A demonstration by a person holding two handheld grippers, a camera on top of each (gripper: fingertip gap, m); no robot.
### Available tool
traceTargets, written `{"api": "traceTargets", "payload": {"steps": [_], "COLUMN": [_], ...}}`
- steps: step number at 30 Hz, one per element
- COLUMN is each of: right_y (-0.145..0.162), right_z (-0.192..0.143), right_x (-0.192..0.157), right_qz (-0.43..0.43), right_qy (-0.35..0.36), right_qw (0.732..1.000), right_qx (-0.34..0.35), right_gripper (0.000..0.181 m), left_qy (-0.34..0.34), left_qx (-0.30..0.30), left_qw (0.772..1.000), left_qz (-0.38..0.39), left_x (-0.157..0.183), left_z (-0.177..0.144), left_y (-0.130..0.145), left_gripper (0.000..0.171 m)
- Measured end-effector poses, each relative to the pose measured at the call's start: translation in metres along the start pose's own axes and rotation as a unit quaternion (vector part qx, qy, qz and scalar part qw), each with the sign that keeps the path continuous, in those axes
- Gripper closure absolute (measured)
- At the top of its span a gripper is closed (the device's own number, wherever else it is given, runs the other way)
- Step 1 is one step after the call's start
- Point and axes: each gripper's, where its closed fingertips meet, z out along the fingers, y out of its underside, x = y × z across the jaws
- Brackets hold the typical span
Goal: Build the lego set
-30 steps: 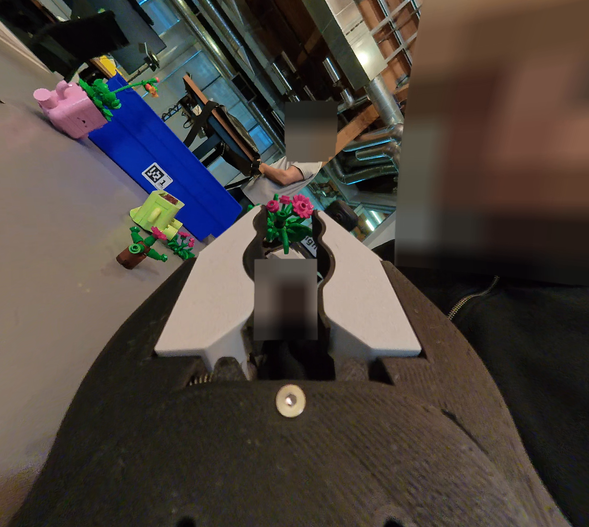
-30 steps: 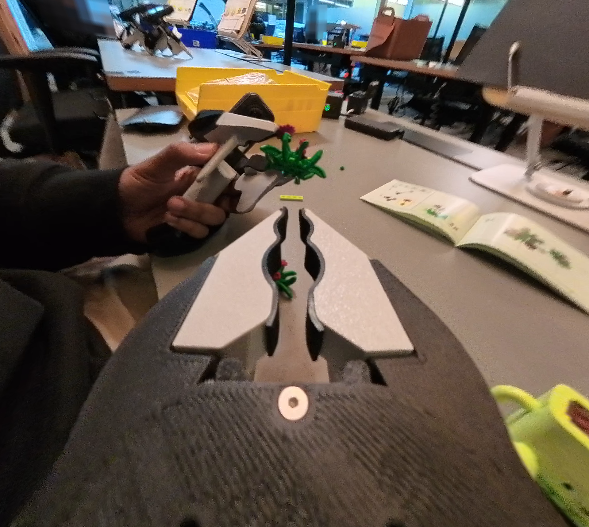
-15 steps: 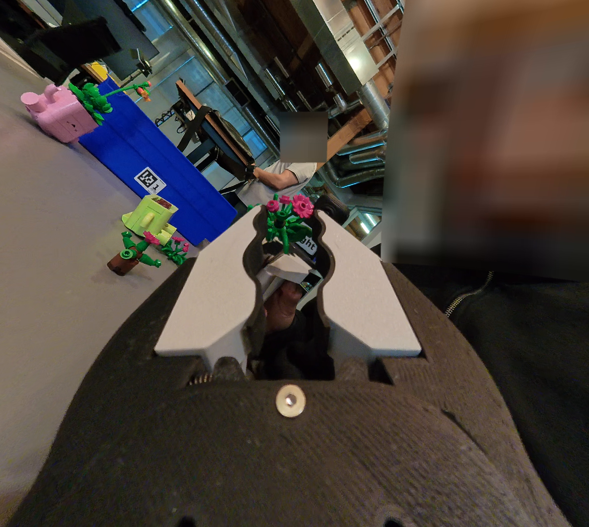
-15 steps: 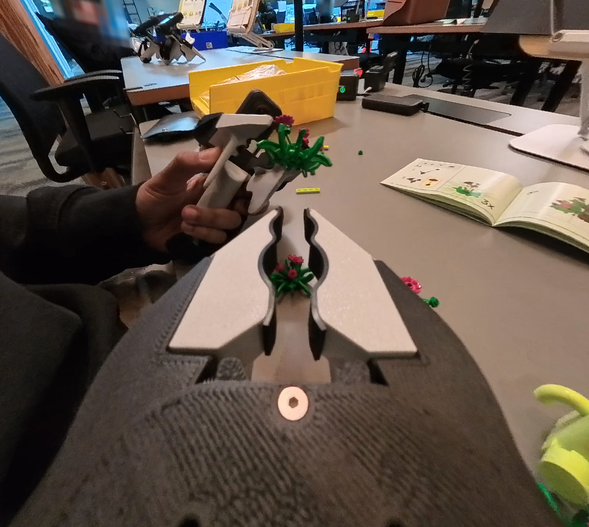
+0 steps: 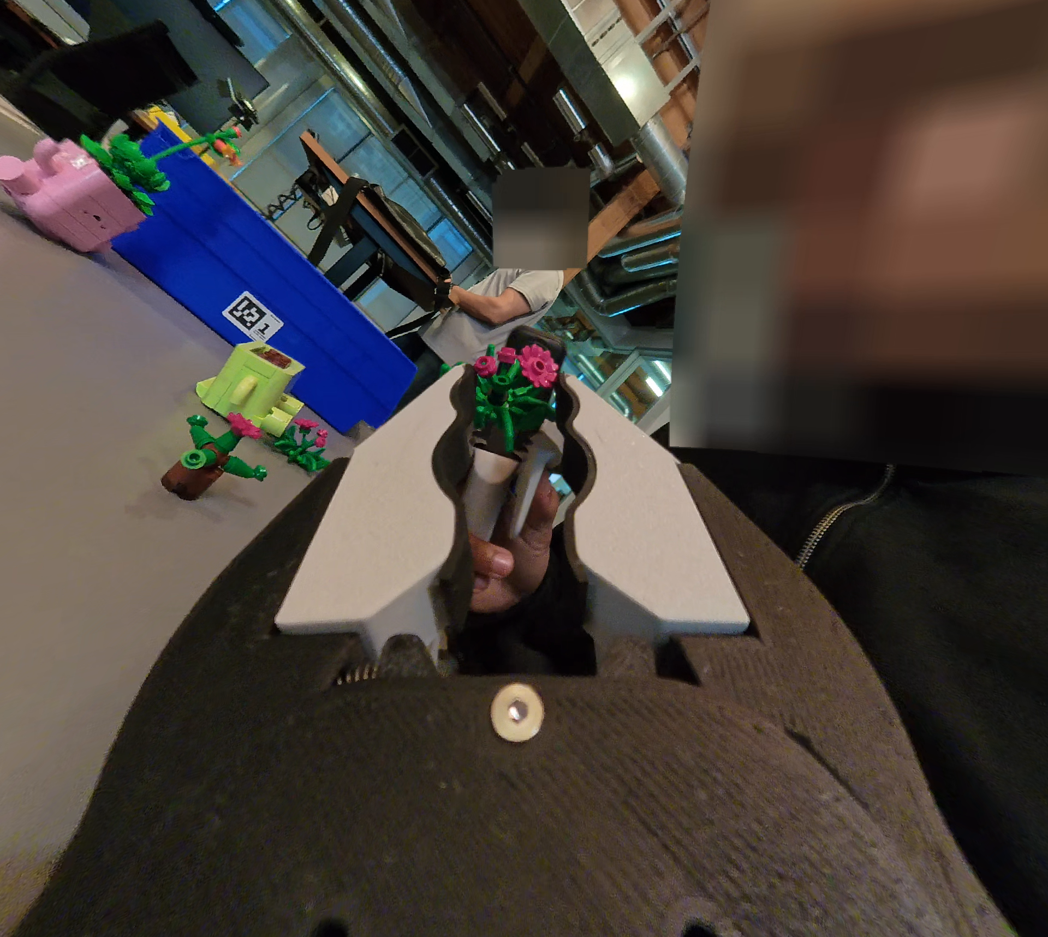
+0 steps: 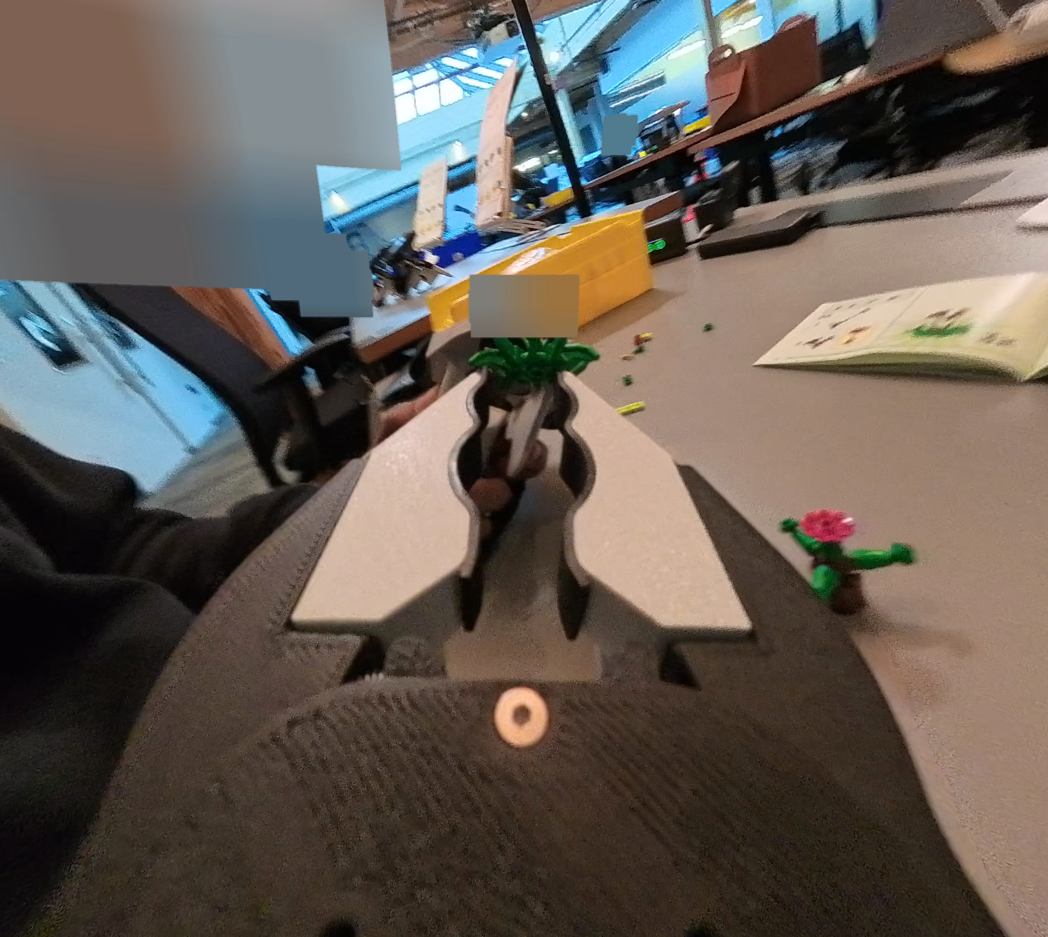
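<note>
My left gripper (image 5: 510,388) is shut on a small lego plant (image 5: 513,394) with green leaves and pink flowers, held up in the air. My right gripper (image 6: 524,388) faces it head-on, and its jaws stand apart on either side of the plant's base (image 6: 530,362). Each view shows the other gripper's grey fingers (image 5: 490,484) through the gap, with a hand behind them. Whether the right fingers touch the plant is blurred. A brown stem with green cones and a pink flower (image 6: 833,564) stands on the grey table (image 6: 794,456).
A lime green lego watering can (image 5: 255,388), a small flower cluster (image 5: 303,442), a pink lego pot (image 5: 62,207) and a blue bin (image 5: 255,275) stand on the table. An instruction booklet (image 6: 918,337), a yellow bin (image 6: 567,263) and several loose pieces (image 6: 632,406) lie beyond. Less than 4 cm separates the two grippers' tips. Left tips and right tips are each some 30 centimeters from the pink lego pot (image 5: 62,207).
My right gripper rose from over the small flower cluster on the table, swung to face the left gripper, and its jaws widened. The left gripper kept hold of the plant.
</note>
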Motion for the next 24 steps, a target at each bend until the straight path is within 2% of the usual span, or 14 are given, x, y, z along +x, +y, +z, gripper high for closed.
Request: {"api": "traceTargets", "payload": {"steps": [3,6,15,19,24], "right_y": [-0.001,0.0,-0.004,-0.008,-0.005], "right_z": [-0.001,-0.001,-0.003,-0.005,-0.006], "right_x": [0.004,0.007,0.003,0.001,0.005], "right_qz": [0.11,0.167,0.244,0.277,0.294], "right_qy": [-0.032,-0.053,-0.104,-0.132,-0.131], "right_qw": [0.993,0.984,0.964,0.951,0.946], "right_qx": [0.013,0.018,0.034,0.044,0.034], "right_gripper": [0.156,0.156,0.157,0.154,0.158], "left_qy": [-0.011,-0.025,-0.068,-0.101,-0.133], "left_qx": [-0.005,-0.004,-0.029,-0.057,-0.087], "left_qw": [1.0,0.999,0.99,0.977,0.958], "left_qz": [0.025,0.045,0.12,0.18,0.238], "left_x": [0.001,0.0,0.0,0.0,-0.003], "left_z": [0.001,0.001,0.003,0.007,0.008], "left_y": [0.001,0.001,0.005,0.011,0.016], "left_gripper": [0.148,0.148,0.148,0.147,0.147]}}
